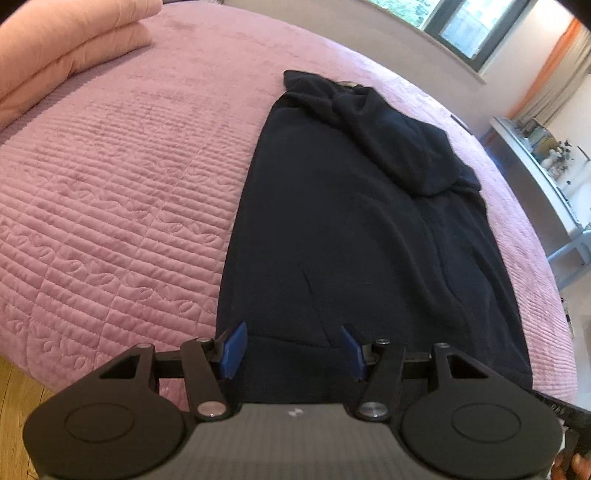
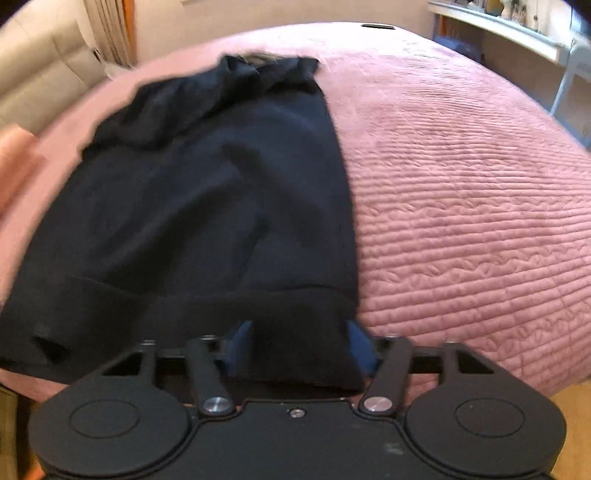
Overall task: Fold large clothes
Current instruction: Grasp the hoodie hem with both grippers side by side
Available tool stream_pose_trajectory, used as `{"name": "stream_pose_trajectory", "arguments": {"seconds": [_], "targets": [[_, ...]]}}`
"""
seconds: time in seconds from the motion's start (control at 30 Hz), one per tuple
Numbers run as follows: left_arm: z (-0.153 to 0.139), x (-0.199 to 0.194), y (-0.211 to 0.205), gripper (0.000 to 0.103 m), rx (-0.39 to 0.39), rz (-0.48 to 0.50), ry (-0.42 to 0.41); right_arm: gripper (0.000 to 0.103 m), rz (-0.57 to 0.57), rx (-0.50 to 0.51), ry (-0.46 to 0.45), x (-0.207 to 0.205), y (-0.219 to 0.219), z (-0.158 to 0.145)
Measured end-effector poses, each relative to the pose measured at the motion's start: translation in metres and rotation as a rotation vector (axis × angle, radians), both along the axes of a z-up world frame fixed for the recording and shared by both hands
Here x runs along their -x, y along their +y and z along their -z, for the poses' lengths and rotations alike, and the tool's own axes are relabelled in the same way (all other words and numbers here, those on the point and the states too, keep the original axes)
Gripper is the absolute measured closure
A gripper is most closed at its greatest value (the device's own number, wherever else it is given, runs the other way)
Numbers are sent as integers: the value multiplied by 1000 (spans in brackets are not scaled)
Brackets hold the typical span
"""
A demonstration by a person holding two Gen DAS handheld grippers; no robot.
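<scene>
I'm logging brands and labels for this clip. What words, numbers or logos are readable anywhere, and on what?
None can be read.
Dark garment: no print or tag shows in either view.
Left gripper: a small pale mark on its body, too small to read.
Books and items on the shelf: too small and blurred.
Pink bedspread: stitched pattern only, no text.

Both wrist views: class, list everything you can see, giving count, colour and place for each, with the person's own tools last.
hoodie: one, dark navy, flat on the bed, hem nearest the grippers
bedspread: one, pink quilted, under the hoodie
blanket: one, peach, folded, far corner of bed
window: one, dark frame, far wall
shelf: one, white, beside the bed
left gripper: one, black, blue pads, open over the hem
right gripper: one, black, open around the hem corner
</scene>
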State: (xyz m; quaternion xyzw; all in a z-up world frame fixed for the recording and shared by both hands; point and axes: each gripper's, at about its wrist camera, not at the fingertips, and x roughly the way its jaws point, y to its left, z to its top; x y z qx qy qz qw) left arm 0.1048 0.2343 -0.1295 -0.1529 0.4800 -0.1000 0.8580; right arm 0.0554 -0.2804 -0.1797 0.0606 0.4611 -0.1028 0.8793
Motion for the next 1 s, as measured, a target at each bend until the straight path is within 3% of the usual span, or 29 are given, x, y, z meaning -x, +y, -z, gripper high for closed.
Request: {"name": "stream_pose_trajectory", "arguments": {"seconds": [0.03,0.07,0.13,0.3,0.33,0.4,0.43,0.47,0.6,0.7,0.8,0.87,0.93,1.0], "targets": [[4,-3,-2,45,3,4,11,95,-1,29,-11,6,-2,-3],[9,-7,-4,45,7,13,23,98,4,50,-17,11,-4,-5],[13,-10,-6,45,5,21,25,98,26,80,-28,20,-12,-6],[19,-7,0,45,44,35,17,96,15,1,-17,26,-25,-7],[19,-6,4,45,64,34,19,94,3,-11,-13,25,-26,-8],[18,-1,14,45,118,21,19,69,-6,-63,-32,23,-30,-12],[18,1,18,45,142,12,21,43,-12,-97,-43,21,-33,-15],[18,3,22,45,169,5,21,28,-17,-131,-59,21,-36,-18],[31,1,25,47,228,-1,67,28,-7,-166,-41,7,-37,-12],[32,3,20,58,190,-32,58,29,-11,-186,10,-1,-31,3],[19,11,21,59,149,-48,6,28,-13,-149,10,1,-21,6],[9,18,25,49,113,-41,-35,28,-7,-143,8,0,-19,6],[5,20,27,25,58,-34,-41,29,3,-150,8,0,-20,6],[9,19,27,23,50,-28,-13,31,21,-147,-1,1,-23,4]]}}
